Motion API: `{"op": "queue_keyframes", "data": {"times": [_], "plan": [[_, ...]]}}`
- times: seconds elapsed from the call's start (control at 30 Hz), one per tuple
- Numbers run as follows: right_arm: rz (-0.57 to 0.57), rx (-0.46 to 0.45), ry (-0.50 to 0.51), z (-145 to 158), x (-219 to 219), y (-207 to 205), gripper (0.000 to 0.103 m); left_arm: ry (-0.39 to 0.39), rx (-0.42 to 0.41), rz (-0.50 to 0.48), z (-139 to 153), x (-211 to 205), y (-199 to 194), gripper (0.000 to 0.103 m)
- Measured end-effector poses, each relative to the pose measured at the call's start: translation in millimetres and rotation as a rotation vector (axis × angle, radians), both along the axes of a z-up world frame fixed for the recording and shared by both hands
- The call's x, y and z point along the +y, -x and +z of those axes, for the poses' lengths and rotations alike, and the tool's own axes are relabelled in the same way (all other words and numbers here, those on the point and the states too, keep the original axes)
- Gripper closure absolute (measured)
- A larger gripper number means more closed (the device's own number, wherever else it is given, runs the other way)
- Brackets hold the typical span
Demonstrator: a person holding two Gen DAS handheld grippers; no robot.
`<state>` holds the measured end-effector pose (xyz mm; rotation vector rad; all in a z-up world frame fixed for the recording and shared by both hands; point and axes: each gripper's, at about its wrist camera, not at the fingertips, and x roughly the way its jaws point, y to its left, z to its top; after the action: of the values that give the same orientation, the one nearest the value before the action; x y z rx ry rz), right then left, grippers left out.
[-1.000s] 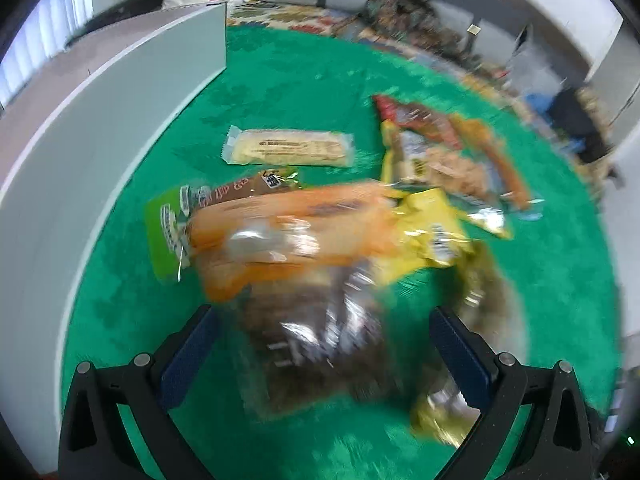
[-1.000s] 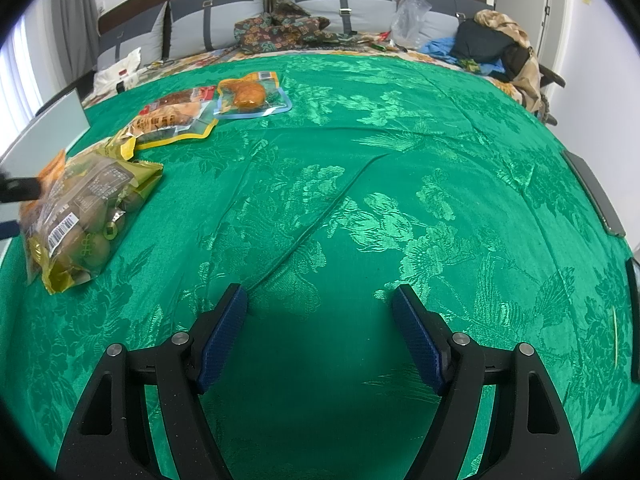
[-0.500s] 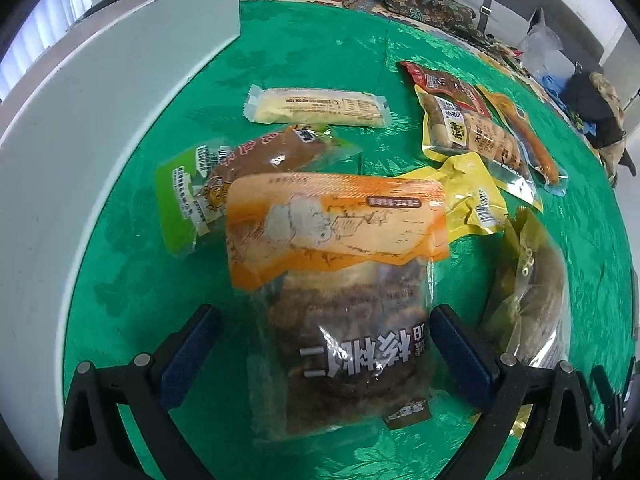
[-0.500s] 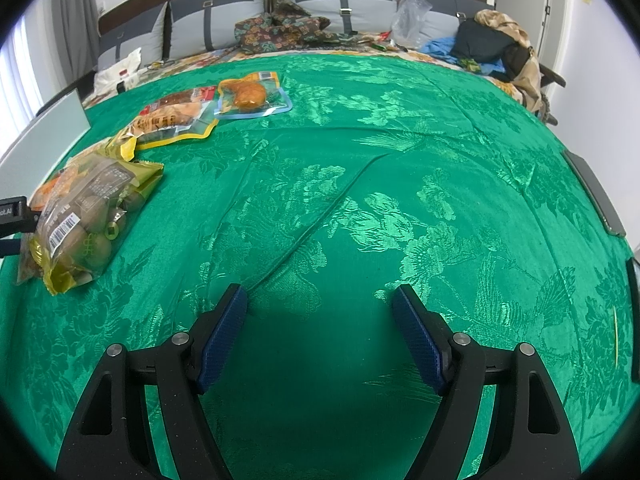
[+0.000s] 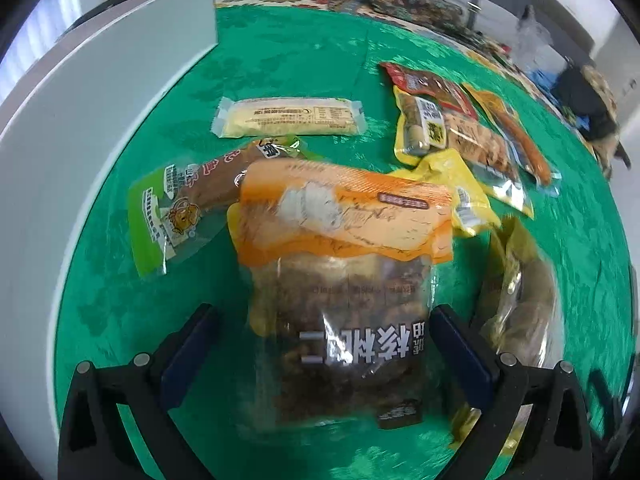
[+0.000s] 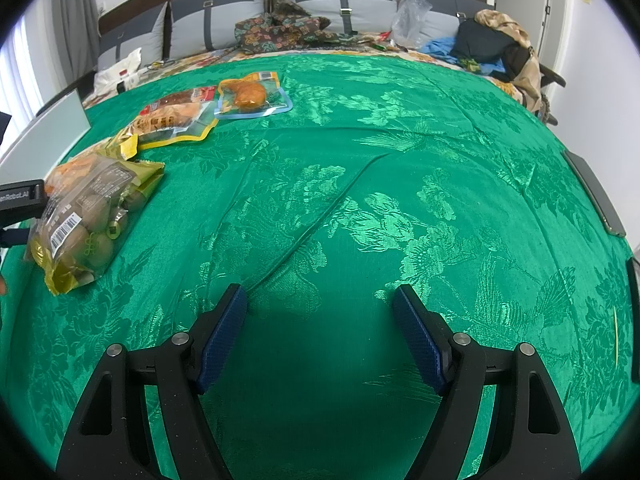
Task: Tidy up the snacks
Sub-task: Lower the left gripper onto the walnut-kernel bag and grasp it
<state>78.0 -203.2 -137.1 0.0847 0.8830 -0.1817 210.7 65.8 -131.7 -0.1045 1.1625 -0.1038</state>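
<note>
My left gripper (image 5: 324,340) is open, its jaws either side of an orange-topped clear bag of walnuts (image 5: 344,280) lying on the green cloth (image 5: 280,72). A green-edged sausage pack (image 5: 180,204) lies to its left, a pale yellow bar (image 5: 288,117) beyond, a yellow bag (image 5: 460,188) and a golden bag (image 5: 520,300) to the right. My right gripper (image 6: 320,320) is open and empty over bare cloth. The golden bag (image 6: 88,216) shows at its far left.
A white board (image 5: 80,120) stands along the left of the cloth. Several more snack packs (image 5: 460,124) lie at the back right, also in the right wrist view (image 6: 192,112). Pillows and clothes (image 6: 492,44) lie beyond the cloth.
The left gripper has moved in closer over the walnut bag, which now lies flat between the jaws. The right gripper has not moved.
</note>
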Motion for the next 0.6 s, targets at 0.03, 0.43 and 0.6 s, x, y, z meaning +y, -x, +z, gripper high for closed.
{"op": "queue_keyframes", "data": {"times": [0.03, 0.43, 0.6], "plan": [[0.000, 0.000, 0.000, 0, 0, 0, 0.024, -0.005, 0.000, -0.021, 0, 2, 1, 0.000], [0.000, 0.000, 0.002, 0, 0, 0, 0.024, 0.158, -0.029, -0.117, 22, 41, 18, 0.000], [0.000, 0.000, 0.002, 0, 0, 0, 0.024, 0.063, -0.015, -0.218, 15, 20, 19, 0.000]]}}
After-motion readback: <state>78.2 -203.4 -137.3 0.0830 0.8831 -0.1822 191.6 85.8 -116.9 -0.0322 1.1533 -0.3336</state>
